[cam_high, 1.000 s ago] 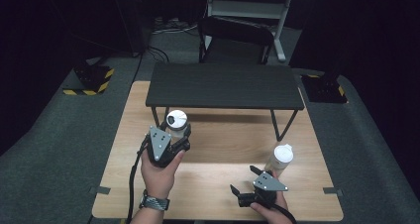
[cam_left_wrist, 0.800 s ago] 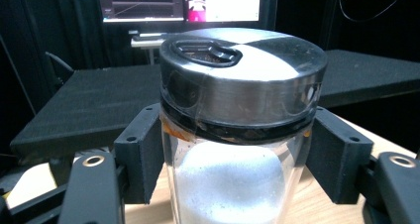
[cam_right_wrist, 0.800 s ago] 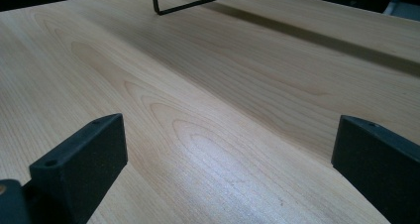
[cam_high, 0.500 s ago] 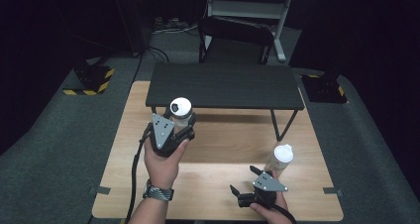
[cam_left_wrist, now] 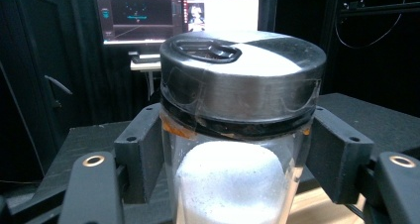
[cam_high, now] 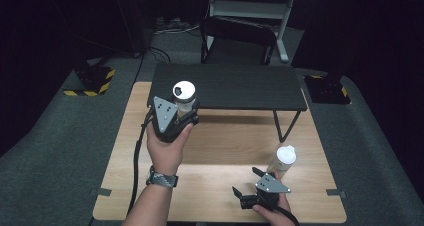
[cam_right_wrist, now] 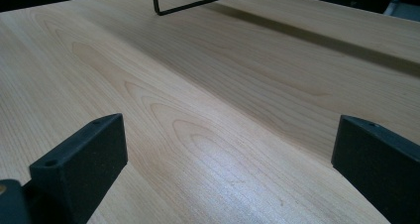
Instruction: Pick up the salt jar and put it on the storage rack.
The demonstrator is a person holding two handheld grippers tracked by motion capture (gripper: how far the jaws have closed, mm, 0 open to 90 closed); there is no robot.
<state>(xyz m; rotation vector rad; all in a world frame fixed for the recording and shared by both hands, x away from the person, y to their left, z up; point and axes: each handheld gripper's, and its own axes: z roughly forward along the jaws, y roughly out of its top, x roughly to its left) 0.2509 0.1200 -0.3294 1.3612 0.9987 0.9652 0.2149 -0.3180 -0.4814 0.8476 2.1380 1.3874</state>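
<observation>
A clear jar (cam_high: 184, 97) with a pale round lid and white powder inside hangs in the air at the front left edge of the black shelf (cam_high: 235, 86). My left gripper (cam_high: 186, 111) is shut on it. In the left gripper view the jar (cam_left_wrist: 242, 70) stands upright between the two black pads (cam_left_wrist: 141, 154), which press on its glass just under the lid. A second jar (cam_high: 283, 159) of the same kind stands on the wooden table (cam_high: 215, 146) at the right. Just left of it my right gripper (cam_high: 245, 182) rests low, open, with bare wood (cam_right_wrist: 208, 110) between its jaws.
The black shelf stands on thin metal legs (cam_high: 285, 126) across the table's far half. One leg's foot (cam_right_wrist: 193, 1) lies ahead of my right gripper. A black chair (cam_high: 237, 36) is behind the table. Grey carpet surrounds it.
My left hand has lifted the jar and carried it away from me, up to the shelf's front edge. The right gripper and the second jar have stayed put.
</observation>
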